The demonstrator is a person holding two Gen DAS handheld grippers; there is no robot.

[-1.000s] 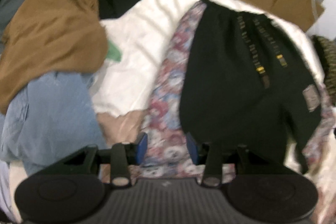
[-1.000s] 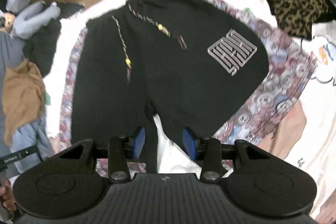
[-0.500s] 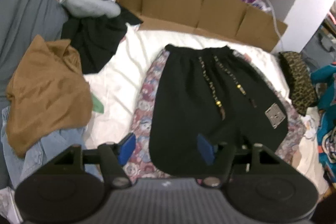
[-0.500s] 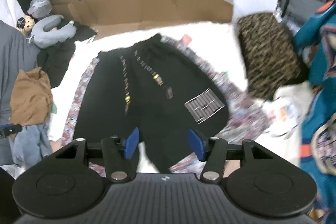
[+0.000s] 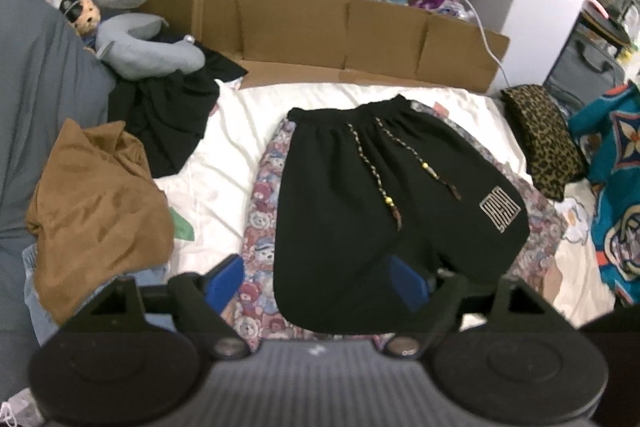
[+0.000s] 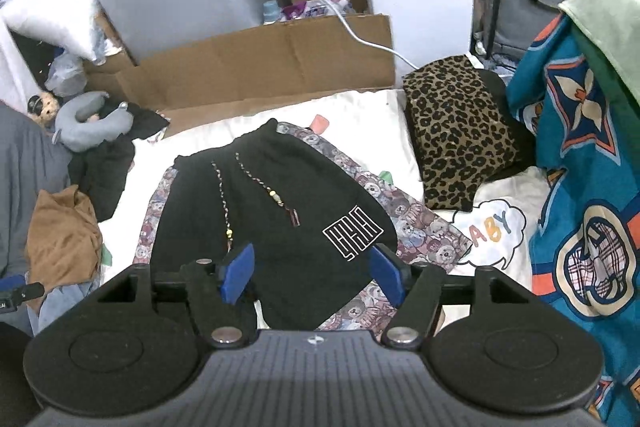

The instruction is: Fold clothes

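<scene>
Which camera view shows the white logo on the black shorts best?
The right wrist view shows the logo best: it sits near the middle of the picture, sharp and crisp against the shorts. The left wrist view also shows the logo whole, but farther to the side and a little softer.

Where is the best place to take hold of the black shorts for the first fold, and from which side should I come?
Probably the two leg hems of the black shorts, approached from the near side. They lie flat, waistband far, hems close below the left gripper and right gripper. Both jaws are opening and hold nothing.
</scene>
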